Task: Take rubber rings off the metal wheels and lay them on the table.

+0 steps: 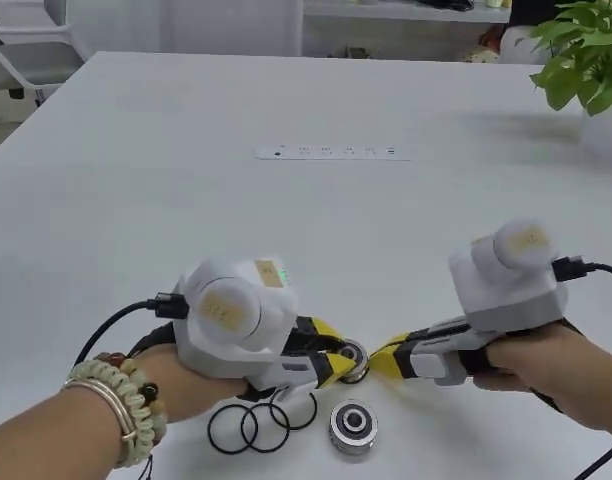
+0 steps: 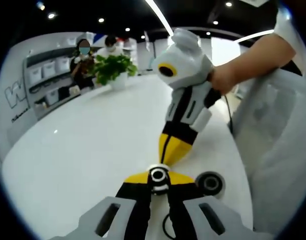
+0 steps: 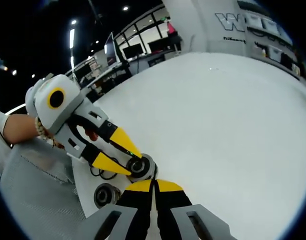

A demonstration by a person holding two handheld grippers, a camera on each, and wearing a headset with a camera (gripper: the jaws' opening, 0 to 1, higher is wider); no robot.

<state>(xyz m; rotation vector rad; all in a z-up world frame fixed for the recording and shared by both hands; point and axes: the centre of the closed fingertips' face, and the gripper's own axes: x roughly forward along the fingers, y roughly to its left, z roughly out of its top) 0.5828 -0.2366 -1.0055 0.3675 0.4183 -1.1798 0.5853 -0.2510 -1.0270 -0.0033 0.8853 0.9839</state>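
Observation:
My left gripper [image 1: 338,365] [image 2: 158,179] is shut on a small metal wheel [image 1: 352,357] [image 2: 158,176] [image 3: 141,167] and holds it just above the table. My right gripper [image 1: 378,358] [image 3: 154,182] comes in from the right with its yellow jaws shut, tips against the wheel's rim. I cannot tell whether anything is pinched between them. A second metal wheel [image 1: 353,425] [image 2: 210,183] [image 3: 105,194] lies on the table close by. Three black rubber rings [image 1: 251,426] lie overlapping under the left gripper.
A white power strip [image 1: 331,152] lies at the table's middle. A potted plant [image 1: 586,50] stands at the far right corner and a chair [image 1: 16,50] beyond the left edge. Black cables trail from both grippers toward the near edge.

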